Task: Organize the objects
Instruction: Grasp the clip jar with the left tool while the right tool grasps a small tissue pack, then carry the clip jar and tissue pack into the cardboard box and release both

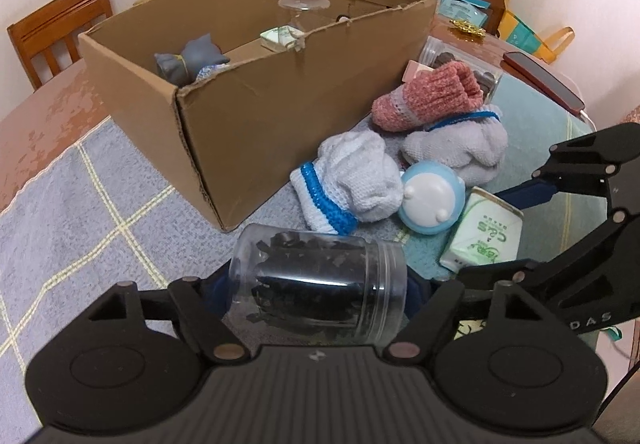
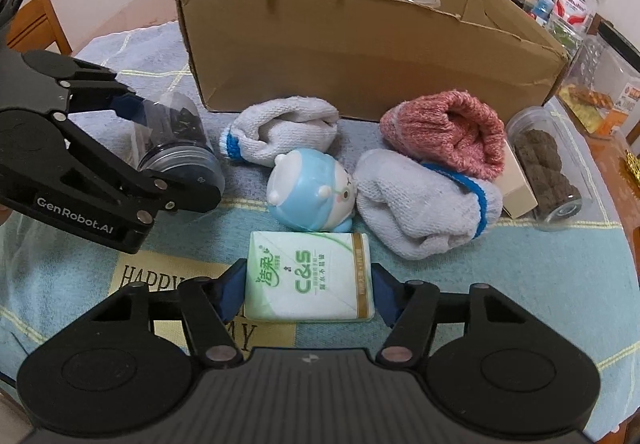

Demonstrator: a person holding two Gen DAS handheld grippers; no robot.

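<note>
The right claw [image 2: 309, 294] is clenched on the tissue pack [image 2: 310, 276], its blue pads pressed to the pack's two short sides, so the pack's long axis runs straight across between the fingers. The left claw [image 1: 316, 294] straddles a clear jar [image 1: 318, 284] of dark flakes lying on its side, long axis across the fingers; whether the pads already bite I cannot tell.

The cardboard box [image 2: 360, 43] is the landmark. Both loads lie on the near side of its long front wall, so the coming move is, I judge, up and over that wall. The jar sits off the box's near left corner, the pack farther toward us, in front of the wall's middle.

The pack is soft, glossy plastic and will dent; the jar is rigid, smooth, round, and may roll. Between pack and box lie a hard blue-and-white toy [image 2: 310, 195] and limp knitted socks [image 2: 282, 131] on the chequered bench [image 2: 520, 284] cloth.
</note>
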